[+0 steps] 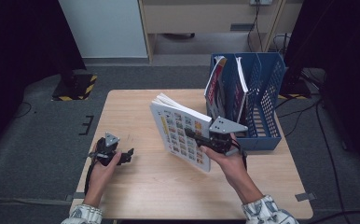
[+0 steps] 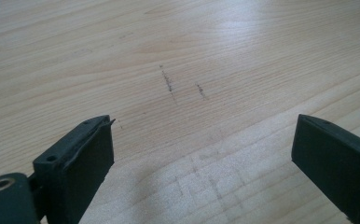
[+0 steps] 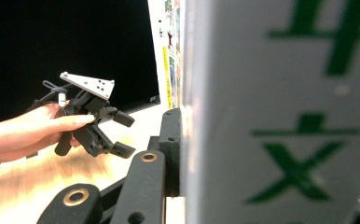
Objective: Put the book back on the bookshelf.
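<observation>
The right gripper (image 1: 197, 136) had its jaws clamped on the book (image 1: 182, 133), held upright and tilted above the table (image 1: 136, 100), at about three o'clock from centre. The book's near corner hung close to the wood; its far edge stood just beside the blue rack (image 1: 267, 95). At nine o'clock the left gripper (image 1: 126, 156) sat low, jaws wide and empty, bare wood between them.

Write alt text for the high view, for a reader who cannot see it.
The right tool grips a picture-covered book, held tilted above a wooden table beside a blue file rack that already holds books. The left tool, open and holding nothing, rests low near the table's left edge.
</observation>
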Action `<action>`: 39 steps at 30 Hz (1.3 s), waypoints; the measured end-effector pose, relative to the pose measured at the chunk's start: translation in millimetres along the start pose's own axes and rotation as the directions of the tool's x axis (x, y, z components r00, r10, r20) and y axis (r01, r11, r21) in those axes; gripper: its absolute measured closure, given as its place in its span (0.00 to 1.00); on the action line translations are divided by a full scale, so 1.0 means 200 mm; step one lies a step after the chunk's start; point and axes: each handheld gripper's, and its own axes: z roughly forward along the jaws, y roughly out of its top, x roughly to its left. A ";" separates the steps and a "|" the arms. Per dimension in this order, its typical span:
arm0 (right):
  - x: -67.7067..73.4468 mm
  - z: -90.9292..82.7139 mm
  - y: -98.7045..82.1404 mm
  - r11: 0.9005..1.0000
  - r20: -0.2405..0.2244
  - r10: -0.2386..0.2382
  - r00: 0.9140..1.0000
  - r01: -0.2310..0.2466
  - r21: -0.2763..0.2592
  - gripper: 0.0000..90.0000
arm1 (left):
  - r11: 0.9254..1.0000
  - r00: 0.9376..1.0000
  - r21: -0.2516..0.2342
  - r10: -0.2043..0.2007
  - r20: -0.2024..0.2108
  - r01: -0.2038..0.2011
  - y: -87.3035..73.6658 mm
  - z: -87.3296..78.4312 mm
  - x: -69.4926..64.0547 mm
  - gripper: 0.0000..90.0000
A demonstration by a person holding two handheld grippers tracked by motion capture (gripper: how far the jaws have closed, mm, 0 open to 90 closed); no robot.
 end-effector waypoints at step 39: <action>-0.11 -0.29 -0.04 1.000 0.040 0.015 0.999 -0.016 0.022 0.82 | 1.000 1.000 0.010 0.007 0.007 -0.007 0.00 0.02 -0.01 0.06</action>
